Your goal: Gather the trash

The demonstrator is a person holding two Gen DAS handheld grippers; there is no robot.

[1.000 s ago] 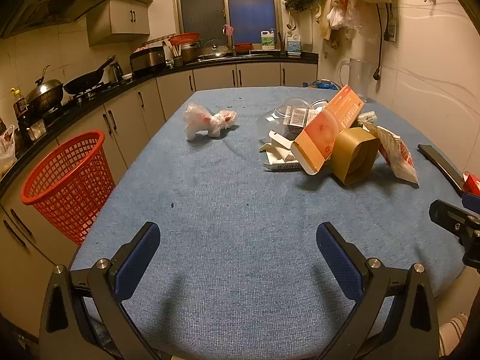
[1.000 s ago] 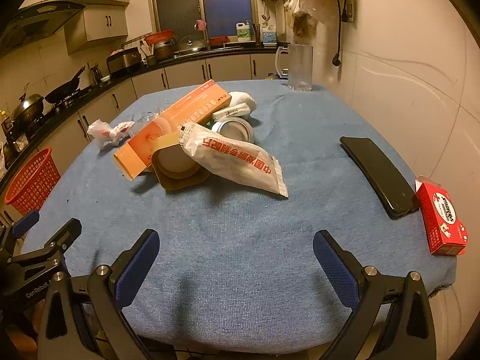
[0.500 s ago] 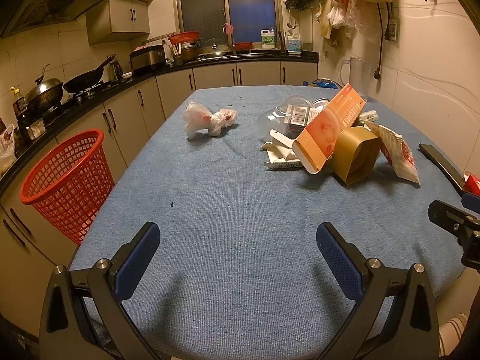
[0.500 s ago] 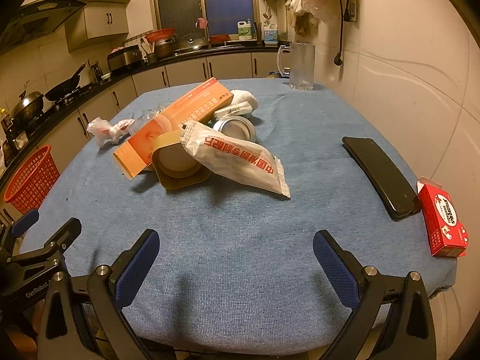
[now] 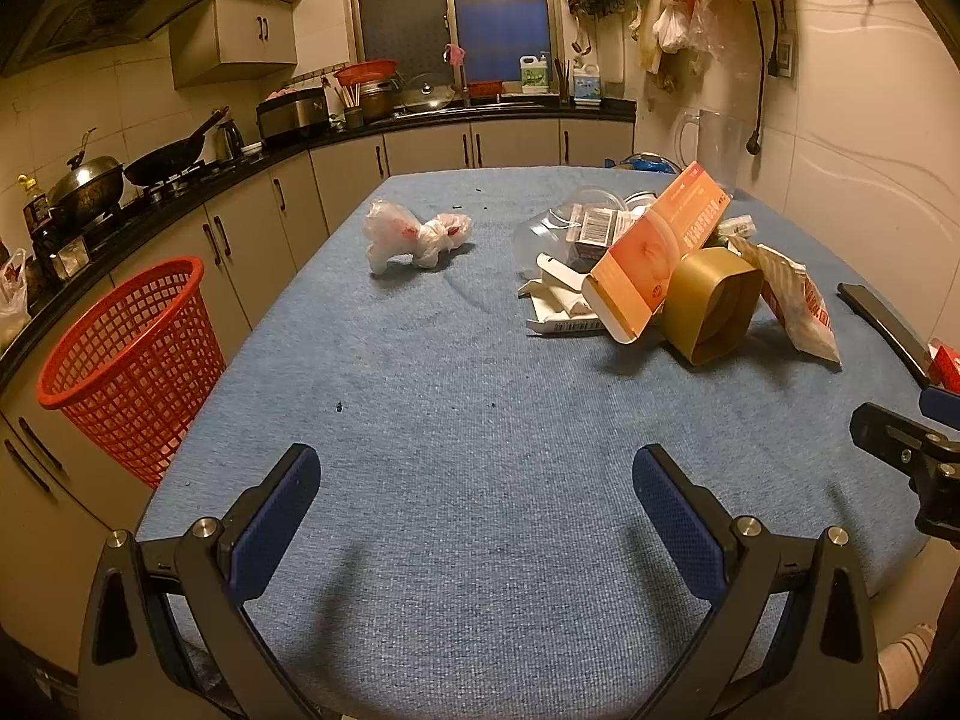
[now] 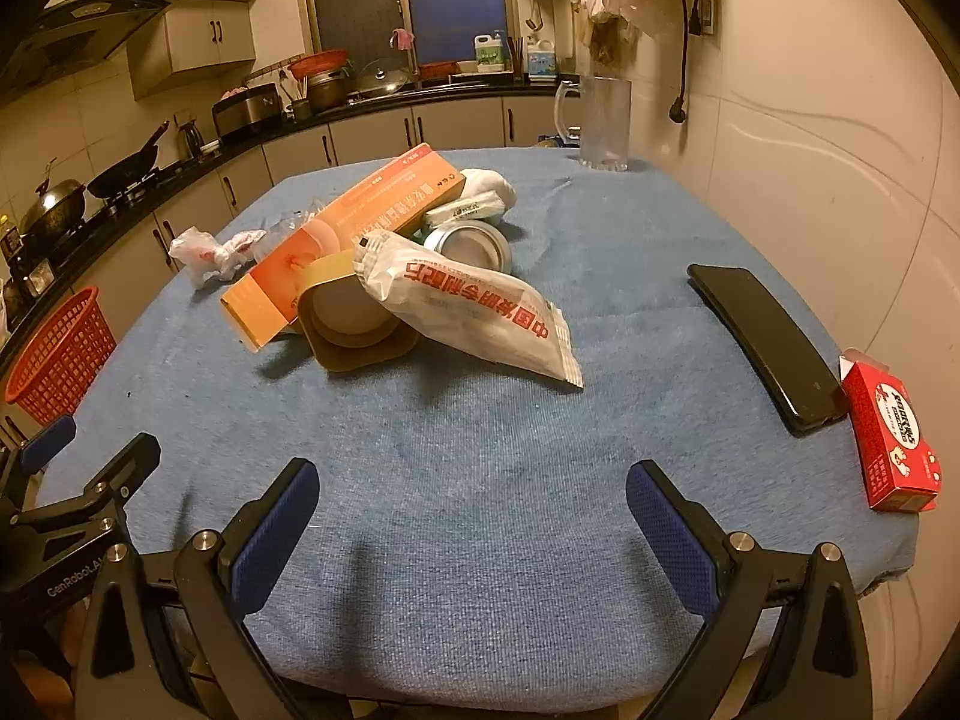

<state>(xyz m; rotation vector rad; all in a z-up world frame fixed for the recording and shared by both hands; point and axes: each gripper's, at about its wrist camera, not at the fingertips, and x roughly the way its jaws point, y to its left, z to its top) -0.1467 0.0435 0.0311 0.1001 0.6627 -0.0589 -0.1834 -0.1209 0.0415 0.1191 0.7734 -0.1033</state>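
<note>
A heap of trash lies mid-table: an orange carton (image 5: 657, 252) (image 6: 342, 234), a gold tub (image 5: 711, 312) (image 6: 354, 321), a white wrapper with red print (image 6: 474, 306) (image 5: 801, 309), a tin (image 6: 471, 243), torn white card (image 5: 561, 306) and clear plastic (image 5: 543, 234). A crumpled white bag (image 5: 414, 234) (image 6: 210, 249) lies apart on the far left. The red mesh basket (image 5: 129, 360) (image 6: 57, 354) stands off the table's left side. My left gripper (image 5: 477, 516) and right gripper (image 6: 474, 519) both hover open over the near edge, holding nothing.
The table wears a blue cloth (image 5: 468, 396). A black phone (image 6: 768, 348) and a red box (image 6: 894, 438) lie at the right edge. A glass jug (image 6: 597, 123) stands at the far corner. Counters with pans run along the left and back.
Both grippers have drifted slightly forward and stay open. Nothing on the table has moved.
</note>
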